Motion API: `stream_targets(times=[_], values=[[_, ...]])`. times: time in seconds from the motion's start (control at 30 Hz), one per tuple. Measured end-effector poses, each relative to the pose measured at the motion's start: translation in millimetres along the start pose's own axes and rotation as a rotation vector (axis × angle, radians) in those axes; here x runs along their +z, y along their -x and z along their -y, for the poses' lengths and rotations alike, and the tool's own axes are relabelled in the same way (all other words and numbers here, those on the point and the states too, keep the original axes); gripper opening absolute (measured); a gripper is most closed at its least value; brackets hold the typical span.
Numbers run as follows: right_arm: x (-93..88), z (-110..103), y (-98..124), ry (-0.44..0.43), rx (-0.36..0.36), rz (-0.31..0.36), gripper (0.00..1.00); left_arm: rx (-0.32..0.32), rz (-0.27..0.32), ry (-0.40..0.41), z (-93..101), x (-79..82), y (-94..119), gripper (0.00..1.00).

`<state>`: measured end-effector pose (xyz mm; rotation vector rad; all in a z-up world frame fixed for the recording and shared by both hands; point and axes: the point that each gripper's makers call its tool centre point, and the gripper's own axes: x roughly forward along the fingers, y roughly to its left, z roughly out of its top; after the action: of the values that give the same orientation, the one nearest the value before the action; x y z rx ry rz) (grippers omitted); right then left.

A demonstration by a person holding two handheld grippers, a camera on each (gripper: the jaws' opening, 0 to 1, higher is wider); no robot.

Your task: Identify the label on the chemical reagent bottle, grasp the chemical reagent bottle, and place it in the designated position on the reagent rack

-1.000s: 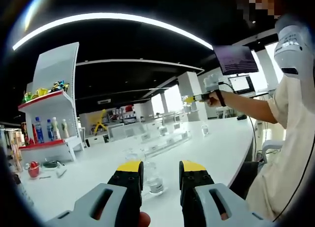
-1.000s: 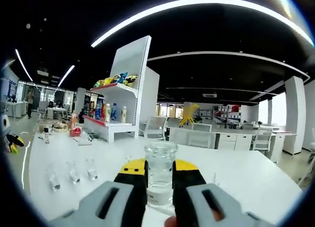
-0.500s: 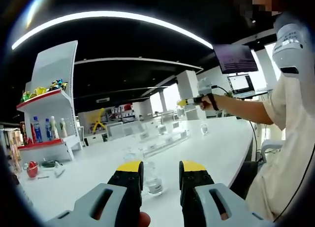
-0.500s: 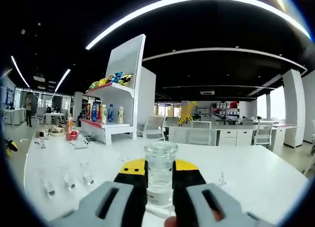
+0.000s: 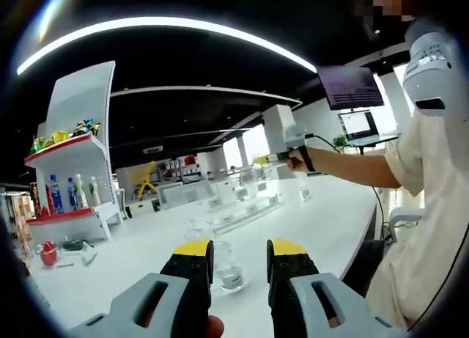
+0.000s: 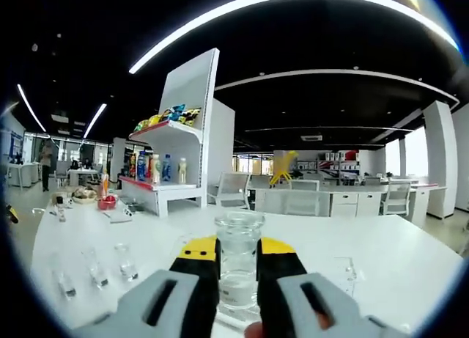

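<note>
Left gripper view first: the left gripper point(image 5: 238, 259) hangs low over the white table point(image 5: 322, 221) with its jaws parted and nothing between them. A small clear glass bottle point(image 5: 226, 267) stands on the table just ahead, lined up with the gap but not inside it. Farther ahead sits the clear acrylic reagent rack point(image 5: 245, 204), and off to the right the person's outstretched arm holds the right gripper point(image 5: 272, 158) above the rack's far end.

Right gripper view: the right gripper point(image 6: 238, 261) is clamped on a glass reagent bottle point(image 6: 238, 261), upright, with the yellow-tipped jaws pressing both sides and white powder sitting at the bottom. I can't read any label on it from here. A few small bottles point(image 6: 94, 266) stand on the table ahead and to the left.

So I'd say we're mid-carry with the grasp done and placement not yet. The next move looks like lowering it straight into its slot, keeping it vertical, then letting go.
</note>
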<state>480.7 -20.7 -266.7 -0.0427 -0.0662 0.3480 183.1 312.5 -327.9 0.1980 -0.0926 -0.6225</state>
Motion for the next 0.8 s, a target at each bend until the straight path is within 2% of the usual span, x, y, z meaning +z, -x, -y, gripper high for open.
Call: stream_targets(times=[0.3,0.57,0.67,0.8], values=[[-12.7,-2.5,-12.5,-0.010,-0.008,-0.015,0.18,0.008,-0.002,0.000,-4.3,-0.2,1.2,0.29],[-19.3,-13.1,-22.0,-0.007,0.005,-0.021,0.18,0.001,-0.011,-0.002,-3.2,-2.5,-1.3,0.29],[-23.2,-17.6,-24.6,-0.050,0.022,-0.022,0.18,0.001,-0.010,-0.001,-3.7,-2.7,-1.3,0.29],[-26.6,-21.2,-27.3,-0.044,0.020,-0.019,0.18,0.005,-0.014,0.001,-6.1,-4.6,-1.0,0.29]])
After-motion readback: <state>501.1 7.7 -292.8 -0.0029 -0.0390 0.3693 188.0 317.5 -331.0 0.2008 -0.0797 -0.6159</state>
